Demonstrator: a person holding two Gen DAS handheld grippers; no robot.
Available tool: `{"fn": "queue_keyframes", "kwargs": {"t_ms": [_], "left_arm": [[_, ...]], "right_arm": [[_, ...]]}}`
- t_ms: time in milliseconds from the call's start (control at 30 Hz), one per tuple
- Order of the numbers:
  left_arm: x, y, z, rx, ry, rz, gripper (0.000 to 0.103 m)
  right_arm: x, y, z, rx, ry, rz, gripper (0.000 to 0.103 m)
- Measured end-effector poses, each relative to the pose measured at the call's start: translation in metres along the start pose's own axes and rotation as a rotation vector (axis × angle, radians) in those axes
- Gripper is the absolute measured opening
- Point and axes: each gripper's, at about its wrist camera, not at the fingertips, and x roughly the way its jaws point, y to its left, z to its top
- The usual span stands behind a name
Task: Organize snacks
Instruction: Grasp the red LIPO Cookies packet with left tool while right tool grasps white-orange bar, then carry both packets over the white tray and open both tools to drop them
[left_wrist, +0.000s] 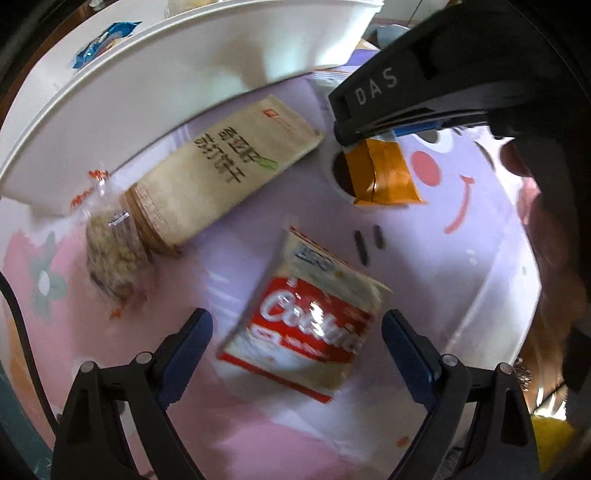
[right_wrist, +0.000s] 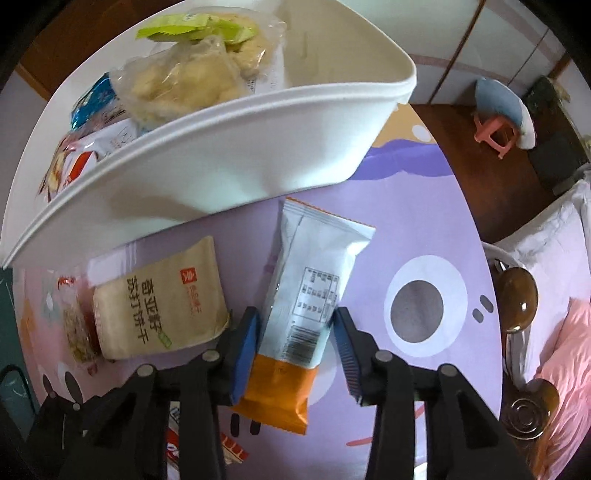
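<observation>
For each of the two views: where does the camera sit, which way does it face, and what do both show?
Left wrist: on the left tool, facing down at a red-and-white packet on the table mat; its blue fingers and the right tool show.
Right wrist: on the right tool, facing down at the white-and-orange packet; its fingers show.
Shared: the brown cracker pack, white bin, white-and-orange packet.

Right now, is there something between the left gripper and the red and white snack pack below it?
Nothing visible. The left gripper is open, and the red and white pack lies flat on the mat between its fingers. The beige cracker pack lies apart, nearer the white bin.
</observation>
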Motion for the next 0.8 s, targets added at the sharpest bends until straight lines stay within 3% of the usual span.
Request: {"fn": "queue_keyframes", "kwargs": {"t_ms": [200,267,367,500,800], "left_arm": [[0.001,-0.003,-0.012,0.036,-0.002,0.053,0.092],[0.004,-0.008,-0.013,0.029,0.008,0.075,0.086],[0.004,-0.011,-0.012,0.042,-0.011,0.107,0.074],[-0.001,-0.017,-0.015,0.060,-0.039,0.139,0.046],[-0.010,-0.023,-0.030,-0.014,-0.083,0.164,0.044]], "right_arm": [[-0.006,0.004,-0.014,-0.026,-0.011,0.006,0.032],[-0.006,0.003,-0.016,-0.022,-0.010,0.012,0.032],[-0.009,-0.003,-0.016,-0.025,-0.007,0.027,0.031],[-0.016,-0.007,-0.020,-0.037,-0.019,0.040,0.031],[-0.029,-0.027,-0.017,-0.037,-0.050,0.100,0.031]]}}
